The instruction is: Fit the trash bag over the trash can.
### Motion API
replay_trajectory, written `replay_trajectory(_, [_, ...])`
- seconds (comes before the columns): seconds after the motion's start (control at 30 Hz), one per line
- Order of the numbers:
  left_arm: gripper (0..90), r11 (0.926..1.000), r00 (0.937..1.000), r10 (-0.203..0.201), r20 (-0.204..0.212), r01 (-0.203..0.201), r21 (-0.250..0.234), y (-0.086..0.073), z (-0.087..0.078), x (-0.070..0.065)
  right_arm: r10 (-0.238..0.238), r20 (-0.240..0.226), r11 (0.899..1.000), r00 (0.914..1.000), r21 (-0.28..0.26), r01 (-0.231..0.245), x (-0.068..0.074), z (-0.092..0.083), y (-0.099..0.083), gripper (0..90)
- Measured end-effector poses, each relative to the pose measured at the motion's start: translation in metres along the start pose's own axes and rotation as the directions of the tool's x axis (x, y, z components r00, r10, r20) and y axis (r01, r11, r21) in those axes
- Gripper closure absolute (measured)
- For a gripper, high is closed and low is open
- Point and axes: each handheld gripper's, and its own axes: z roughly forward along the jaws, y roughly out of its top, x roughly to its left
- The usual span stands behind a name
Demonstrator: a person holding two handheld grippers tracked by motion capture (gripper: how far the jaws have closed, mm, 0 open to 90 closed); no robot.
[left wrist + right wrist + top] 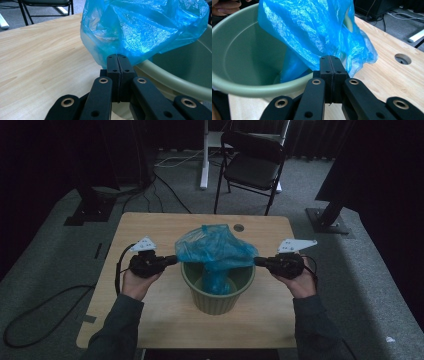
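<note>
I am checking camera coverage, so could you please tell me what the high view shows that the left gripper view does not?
High view: both hands, the right gripper shut on the far edge of the blue plastic bag, the whole green bin, the table's round hole, and floor cables.

Left gripper view: a close look at the left gripper, jaws shut on the bag's edge beside the bin's rim.

Both: bag, bin, wooden table, folding chair.

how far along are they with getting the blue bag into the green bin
Done: the blue bag hangs partly inside the green bin. In hand: the left tool and right tool each pinch an edge, holding it open above. Left: stretching the bag's mouth over the rim, which is bare.
</note>
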Motion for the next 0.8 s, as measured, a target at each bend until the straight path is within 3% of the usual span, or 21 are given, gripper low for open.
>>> replay_trajectory(0.4, [89.1, 0.9998, 0.9989, 0.013, 0.046, -0.014, 0.011, -0.019, -0.007, -0.024, -0.004, -0.092, 0.999, 0.9958, 0.037, 0.008, 0.015, -0.012, -0.015, 90.0])
replay_trajectory(0.67, [89.1, 1.0, 0.9979, 0.004, 0.065, -0.004, 0.004, -0.023, -0.003, -0.026, 0.002, -0.097, 0.999, 0.9952, 0.04, 0.002, 0.017, -0.011, -0.018, 89.9])
replay_trajectory(0.8, [89.2, 1.0, 0.9984, -0.005, 0.056, 0.005, 0.0, -0.022, 0.005, -0.025, 0.015, -0.095, 0.999, 0.9954, 0.032, -0.012, 0.013, -0.009, -0.018, 90.0])
